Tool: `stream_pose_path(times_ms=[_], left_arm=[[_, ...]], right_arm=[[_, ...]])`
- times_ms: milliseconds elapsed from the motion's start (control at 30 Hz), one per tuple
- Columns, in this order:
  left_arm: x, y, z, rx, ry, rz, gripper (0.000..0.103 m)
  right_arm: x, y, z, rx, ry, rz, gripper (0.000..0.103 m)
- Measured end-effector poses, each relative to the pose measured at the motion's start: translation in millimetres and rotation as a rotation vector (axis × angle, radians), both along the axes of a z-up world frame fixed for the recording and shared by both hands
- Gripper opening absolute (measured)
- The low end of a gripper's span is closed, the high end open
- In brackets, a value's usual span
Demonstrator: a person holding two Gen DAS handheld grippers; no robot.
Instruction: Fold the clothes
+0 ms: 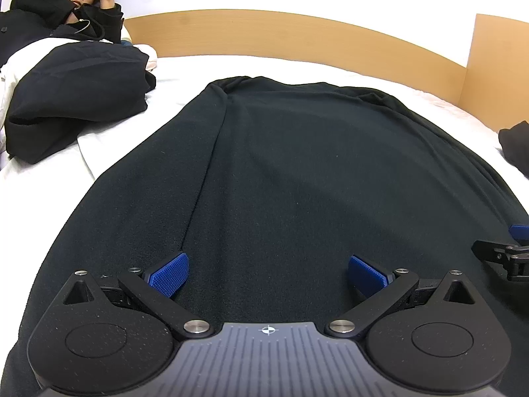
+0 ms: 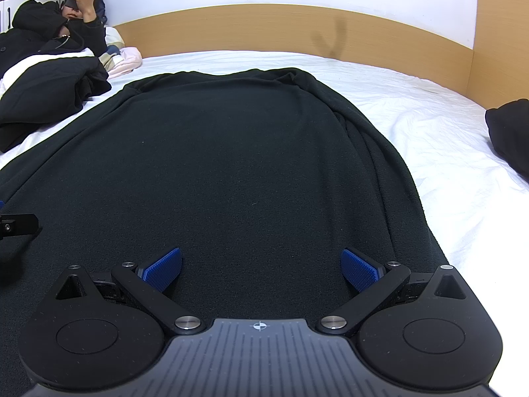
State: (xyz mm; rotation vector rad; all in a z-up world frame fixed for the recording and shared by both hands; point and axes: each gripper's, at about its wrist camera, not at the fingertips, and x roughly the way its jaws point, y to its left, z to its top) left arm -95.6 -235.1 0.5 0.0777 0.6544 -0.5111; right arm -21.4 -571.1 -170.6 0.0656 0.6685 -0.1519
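Garment: black fleece garment (image 1: 297, 172), soft and matte, lies spread long and fairly flat on the white bed sheet (image 2: 413, 106), running away from you toward the curved wooden headboard (image 2: 264, 23).
Fold state: its side edges look already turned inward; a long crease runs down the left part and bunched layers line the right edge.
Left claw: your left claw (image 1: 267, 274) hovers low over the near end of the fleece, blue ribbed pads (image 1: 170, 273) spread wide, holding nothing.
Right claw: your right claw (image 2: 261, 269) sits beside it over the same near end, equally wide, empty.
Step in hand: likely lining up to take the near hem.
Next move: lower both claws, pinch all layers at the hem, then carry it toward the far end.
Surroundings: a person in dark clothing (image 1: 66, 10) reclines at far left; another dark cloth (image 2: 509, 132) lies at right.
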Motion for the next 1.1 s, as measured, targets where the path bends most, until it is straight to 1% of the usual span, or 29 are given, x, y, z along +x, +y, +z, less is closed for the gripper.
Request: stream_pose_path(times_ms=[367,1100], left_arm=[[-0.6,-0.3,-0.2,-0.008,0.002,0.002,0.102],[-1.1,-1.6,0.1,0.016,-0.003,0.004,0.102]], right_arm=[[0.0,0.0,0.0,0.000,0.000,0.000,0.103],[0.2,0.4,0.3,0.000,0.000,0.000,0.103]])
